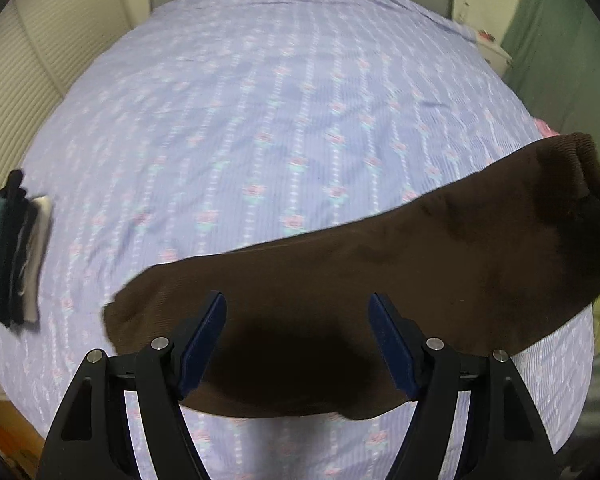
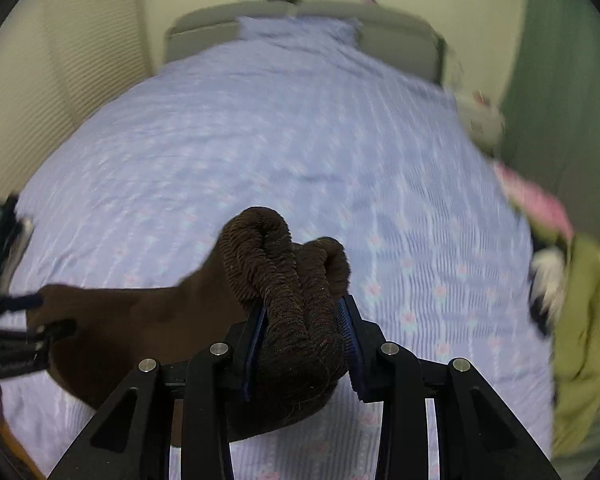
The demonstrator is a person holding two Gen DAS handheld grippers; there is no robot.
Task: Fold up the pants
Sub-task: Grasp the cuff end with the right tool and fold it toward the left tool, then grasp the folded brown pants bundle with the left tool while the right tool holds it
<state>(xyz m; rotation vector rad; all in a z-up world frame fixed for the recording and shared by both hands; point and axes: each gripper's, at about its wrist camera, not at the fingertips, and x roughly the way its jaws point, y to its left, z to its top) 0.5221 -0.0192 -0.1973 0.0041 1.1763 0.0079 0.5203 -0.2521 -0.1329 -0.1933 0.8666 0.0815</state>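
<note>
In the left wrist view, the left gripper (image 1: 298, 340) stood at six o'clock with its blue pads spread wide and nothing between them; the brown pants (image 1: 380, 280) lay beneath and ahead of the gap, not pinched. The pants ran as a long dark band from about seven o'clock up to three o'clock, where one end rose off the bedspread (image 1: 260, 120) toward a dark tool at the frame edge. In the right wrist view, the right gripper (image 2: 304, 340) was clenched on a bunched, ribbed fold of the pants (image 2: 292, 280), the cloth bulging above the pads at the centre and trailing away toward nine o'clock, where the other gripper (image 2: 32, 320) showed, blurred.

Farther out, at nine o'clock in the left view, a small stack of folded dark and pale clothes (image 1: 16, 256) sat on the lilac flowered bedspread. At three o'clock in the right view, a heap of green and pink clothing (image 2: 580, 320) lay just beside the bed. At twelve o'clock, a grey headboard (image 2: 392, 36) closed the far end. No container was visible.
</note>
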